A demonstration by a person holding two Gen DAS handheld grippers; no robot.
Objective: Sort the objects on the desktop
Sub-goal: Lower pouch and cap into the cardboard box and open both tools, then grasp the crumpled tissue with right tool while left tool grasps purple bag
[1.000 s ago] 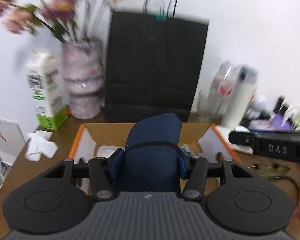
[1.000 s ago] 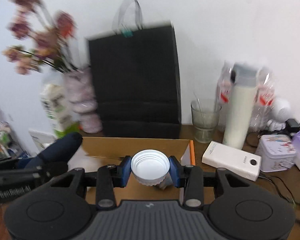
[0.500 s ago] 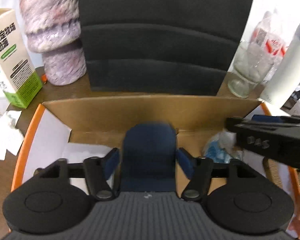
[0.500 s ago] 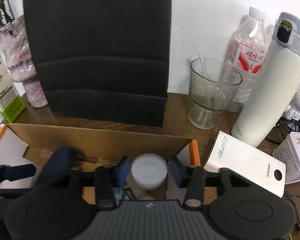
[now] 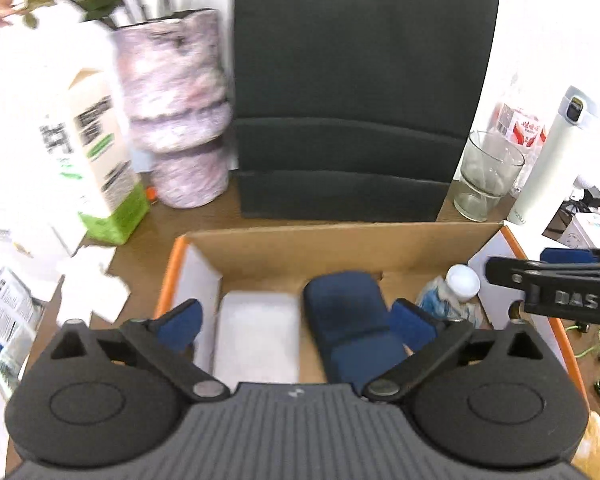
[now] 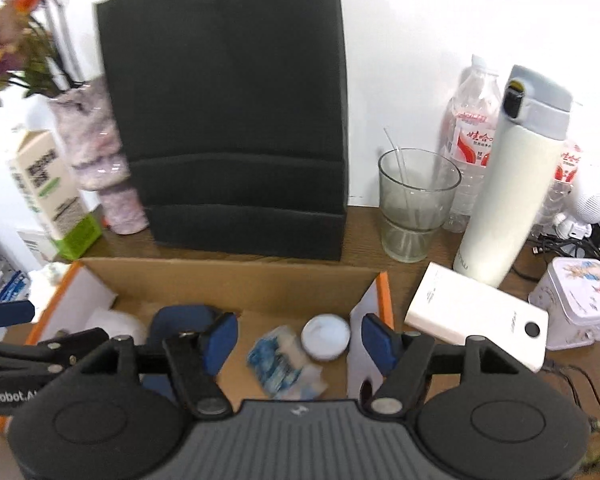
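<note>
An open cardboard box (image 5: 332,248) with orange flaps stands on the wooden desk. In it lie a dark blue case (image 5: 348,320), a flat white item (image 5: 256,328), a white-capped jar (image 5: 462,280) and a blue-and-white packet (image 5: 436,304). My left gripper (image 5: 296,320) hangs above the box, its jaws opening wide; the case lies below them, clear of the pads. My right gripper (image 6: 298,338) is also opening above the box (image 6: 228,280). The jar (image 6: 326,336) rests beneath it beside the packet (image 6: 284,364), untouched. The case (image 6: 180,316) shows at its left.
Behind the box stand a black paper bag (image 6: 228,120), a pink vase (image 5: 180,112) and a milk carton (image 5: 96,160). To the right are a glass (image 6: 416,204), a water bottle (image 6: 468,140), a white thermos (image 6: 512,180), a white power bank (image 6: 480,316) and a tin (image 6: 580,296).
Both grippers have opened. The blue case has left the left gripper and the white jar has left the right one; both now lie in the box.
</note>
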